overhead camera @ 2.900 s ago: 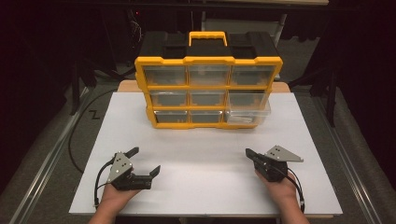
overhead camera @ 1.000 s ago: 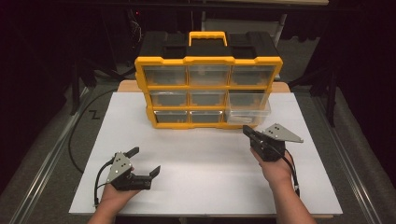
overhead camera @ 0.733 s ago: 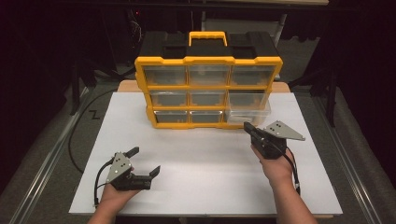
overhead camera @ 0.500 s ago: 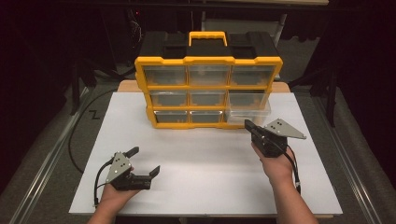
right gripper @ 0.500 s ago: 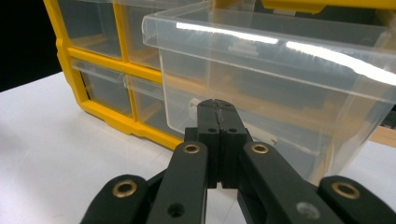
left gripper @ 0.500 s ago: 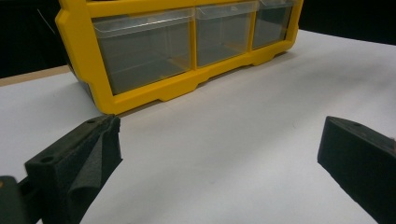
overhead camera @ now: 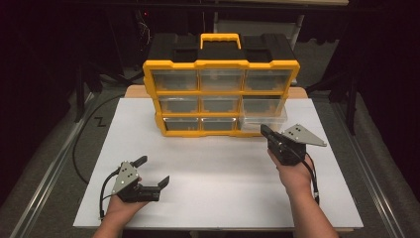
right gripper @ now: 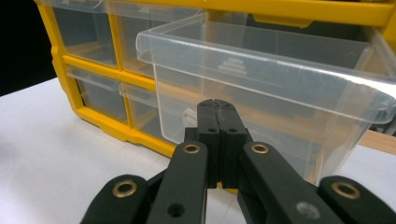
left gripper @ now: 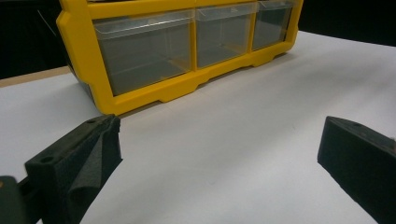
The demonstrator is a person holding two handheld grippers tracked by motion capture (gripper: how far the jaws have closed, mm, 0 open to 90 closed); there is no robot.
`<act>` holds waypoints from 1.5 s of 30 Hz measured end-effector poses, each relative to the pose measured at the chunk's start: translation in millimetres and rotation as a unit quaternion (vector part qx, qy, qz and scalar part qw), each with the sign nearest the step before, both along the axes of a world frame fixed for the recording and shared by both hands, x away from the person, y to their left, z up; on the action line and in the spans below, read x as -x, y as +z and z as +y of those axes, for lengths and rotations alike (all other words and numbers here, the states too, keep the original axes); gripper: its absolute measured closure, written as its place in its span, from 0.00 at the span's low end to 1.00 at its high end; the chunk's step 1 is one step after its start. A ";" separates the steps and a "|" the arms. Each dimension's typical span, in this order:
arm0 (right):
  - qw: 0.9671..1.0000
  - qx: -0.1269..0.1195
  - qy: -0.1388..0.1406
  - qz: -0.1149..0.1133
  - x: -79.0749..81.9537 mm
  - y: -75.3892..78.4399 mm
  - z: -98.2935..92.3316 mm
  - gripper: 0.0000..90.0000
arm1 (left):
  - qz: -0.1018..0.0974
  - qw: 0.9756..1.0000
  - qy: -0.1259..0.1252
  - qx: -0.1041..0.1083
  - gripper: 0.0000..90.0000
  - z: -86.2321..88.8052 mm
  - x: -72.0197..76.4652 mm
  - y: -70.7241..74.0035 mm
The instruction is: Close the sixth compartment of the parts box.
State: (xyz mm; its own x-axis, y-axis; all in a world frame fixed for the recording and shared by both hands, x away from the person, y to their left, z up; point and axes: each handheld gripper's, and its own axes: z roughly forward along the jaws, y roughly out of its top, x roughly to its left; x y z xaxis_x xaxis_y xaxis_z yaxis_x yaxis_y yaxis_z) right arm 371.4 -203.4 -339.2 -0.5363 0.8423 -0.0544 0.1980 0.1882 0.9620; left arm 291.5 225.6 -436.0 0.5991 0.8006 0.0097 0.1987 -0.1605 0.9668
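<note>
Right gripper view showed the right claw (right gripper: pixel 218 105) closed on nothing, just before the clear drawer (right gripper: pixel 261 84) pulled partway from the yellow organizer (overhead camera: pixel 220 84) at its bottom right. Left claw (overhead camera: pixel 152 172) gaped wide over the desk (overhead camera: pixel 223 173), well apart.

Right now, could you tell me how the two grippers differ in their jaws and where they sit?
The left gripper has its jaws spread wide with nothing between them; the right gripper has its jaws pressed together. The left sits near the table's front edge, well away from the yellow organizer; the right points at its pulled-out clear drawer. Both are hand-held.
</note>
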 end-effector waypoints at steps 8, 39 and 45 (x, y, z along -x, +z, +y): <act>1.000 0.003 -0.003 -0.007 -0.7 7.3 0.4 1.00 | -0.001 1.000 -0.001 -0.002 0.00 0.6 0.2 0.3; 1.000 0.011 -0.014 -0.008 -10.8 10.1 2.7 1.00 | -0.002 1.000 -0.001 -0.001 0.00 1.5 0.4 0.6; 1.000 0.013 -0.017 -0.006 -14.6 10.7 3.9 1.00 | -0.001 1.000 -0.001 0.000 0.00 1.7 0.5 0.7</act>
State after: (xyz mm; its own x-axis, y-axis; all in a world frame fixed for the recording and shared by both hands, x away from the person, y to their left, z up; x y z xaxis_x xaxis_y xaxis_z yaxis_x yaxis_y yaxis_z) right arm 386.0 -199.5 -328.5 -0.5072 0.8578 -0.0830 0.1927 0.2067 0.9592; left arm 291.0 227.3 -435.3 0.6007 0.7994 0.0108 0.1956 -0.1601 0.9675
